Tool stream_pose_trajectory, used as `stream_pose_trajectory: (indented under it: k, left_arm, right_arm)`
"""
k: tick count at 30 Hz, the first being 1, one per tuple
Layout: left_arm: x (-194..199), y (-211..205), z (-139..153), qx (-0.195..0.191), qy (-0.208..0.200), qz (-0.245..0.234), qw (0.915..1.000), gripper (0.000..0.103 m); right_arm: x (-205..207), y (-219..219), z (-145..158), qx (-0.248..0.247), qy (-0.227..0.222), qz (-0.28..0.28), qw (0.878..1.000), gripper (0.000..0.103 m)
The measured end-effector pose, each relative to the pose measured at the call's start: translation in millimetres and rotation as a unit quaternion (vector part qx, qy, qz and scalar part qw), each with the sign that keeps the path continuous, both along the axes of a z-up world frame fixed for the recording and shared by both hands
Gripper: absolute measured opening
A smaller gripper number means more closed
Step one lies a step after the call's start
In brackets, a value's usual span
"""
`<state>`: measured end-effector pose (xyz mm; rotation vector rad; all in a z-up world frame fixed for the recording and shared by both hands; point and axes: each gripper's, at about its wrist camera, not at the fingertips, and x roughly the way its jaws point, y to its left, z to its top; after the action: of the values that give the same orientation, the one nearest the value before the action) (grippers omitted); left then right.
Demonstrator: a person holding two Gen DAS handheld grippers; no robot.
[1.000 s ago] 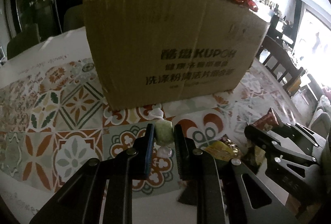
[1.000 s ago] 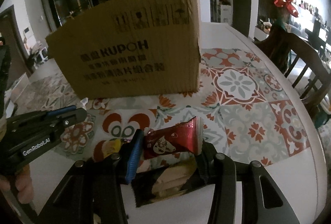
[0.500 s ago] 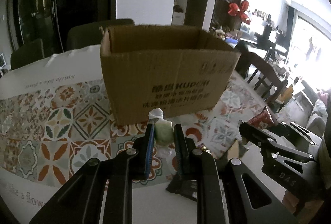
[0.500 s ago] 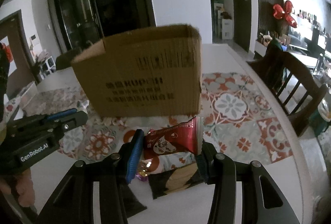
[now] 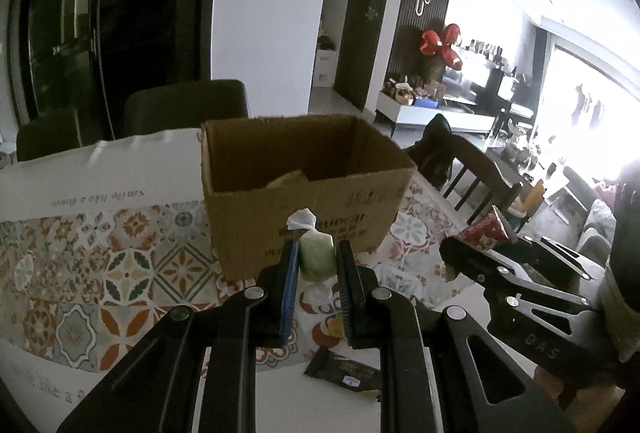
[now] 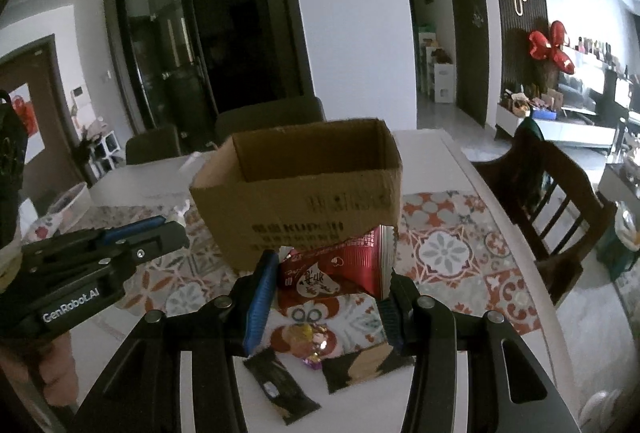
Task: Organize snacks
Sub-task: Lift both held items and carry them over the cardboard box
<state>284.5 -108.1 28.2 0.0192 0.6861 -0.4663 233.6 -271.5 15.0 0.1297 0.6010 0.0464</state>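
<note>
Here we hold both grippers above the patterned tablecloth (image 6: 444, 253), facing the open cardboard box (image 5: 296, 193), whose top rim sits a little below eye line so that we look partly inside. A torn inner flap shows at its near wall. To the left of the box the cloth lies bare; to the right the table's curved edge (image 6: 500, 201) runs close to a wooden chair (image 6: 560, 193).

Our left gripper (image 5: 318, 265) is pinched tight on a pale green wrapped candy (image 5: 317, 259), its twisted wrapper end poking up just before the box's near wall. Our right gripper (image 6: 328, 273) stands partly closed, its pads pressing a red snack packet (image 6: 336, 269) held crosswise, overlapping the box's lower right corner in view.

Below us on the table lie a dark wrapper (image 6: 280, 389), a brown packet (image 6: 360, 369) and a shiny gold candy (image 6: 306, 337), near one another
</note>
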Motion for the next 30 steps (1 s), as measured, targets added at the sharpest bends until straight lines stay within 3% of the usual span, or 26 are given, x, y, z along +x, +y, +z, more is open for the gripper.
stream_pose_trajectory:
  k: [14,25,30]
  left_arm:
    - [30,-6,40,0.021,-0.020,-0.016,0.9994,0.020]
    - [83,-20,45,0.037,0.008,-0.009,0.9993,0.020]
    - [117,-23,40,0.029,0.049,-0.004,0.9984,0.020]
  right_arm:
    - [34,1,41,-0.012,-0.017,0.019,1.000,0.048]
    - [95,-8,50,-0.013,0.012,0.032,0.999,0.048]
    - [130,-11,50,-0.006,0.044,0.040,0.998,0.048]
